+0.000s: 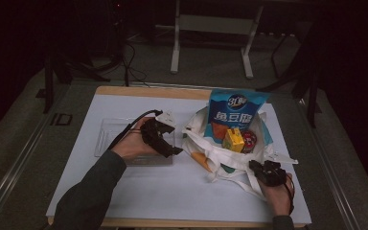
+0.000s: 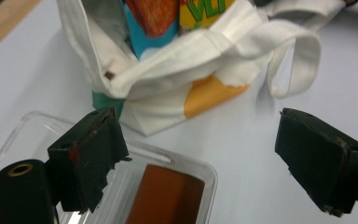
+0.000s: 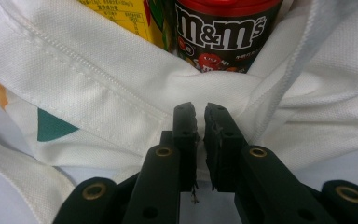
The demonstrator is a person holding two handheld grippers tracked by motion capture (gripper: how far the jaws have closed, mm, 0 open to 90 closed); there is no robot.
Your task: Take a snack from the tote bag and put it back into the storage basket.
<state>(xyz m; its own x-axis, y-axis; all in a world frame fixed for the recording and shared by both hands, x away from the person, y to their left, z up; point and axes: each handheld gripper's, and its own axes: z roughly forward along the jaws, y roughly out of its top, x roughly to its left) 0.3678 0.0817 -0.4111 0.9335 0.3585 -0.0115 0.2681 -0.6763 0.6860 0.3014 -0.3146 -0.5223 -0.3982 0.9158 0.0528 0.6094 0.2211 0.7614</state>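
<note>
Fabric of the white tote bag (image 1: pixel 230 155) sits pinched between the nearly closed jaws of your right gripper (image 3: pixel 200 122) at the bag's near right edge, right of the table's (image 1: pixel 139 191) centre. Inside the bag you have the blue snack pouch (image 1: pixel 235 115) standing tall at the far side, the yellow juice carton (image 1: pixel 233 140) before it, and the M&M's tub (image 3: pixel 226 32) just right of the carton. Your left gripper (image 1: pixel 165 141) hangs with jaws wide apart and nothing between them, over the right end of the clear plastic tray (image 1: pixel 106 132), just left of the bag. A brown block (image 2: pixel 165 196) lies in that tray.
</note>
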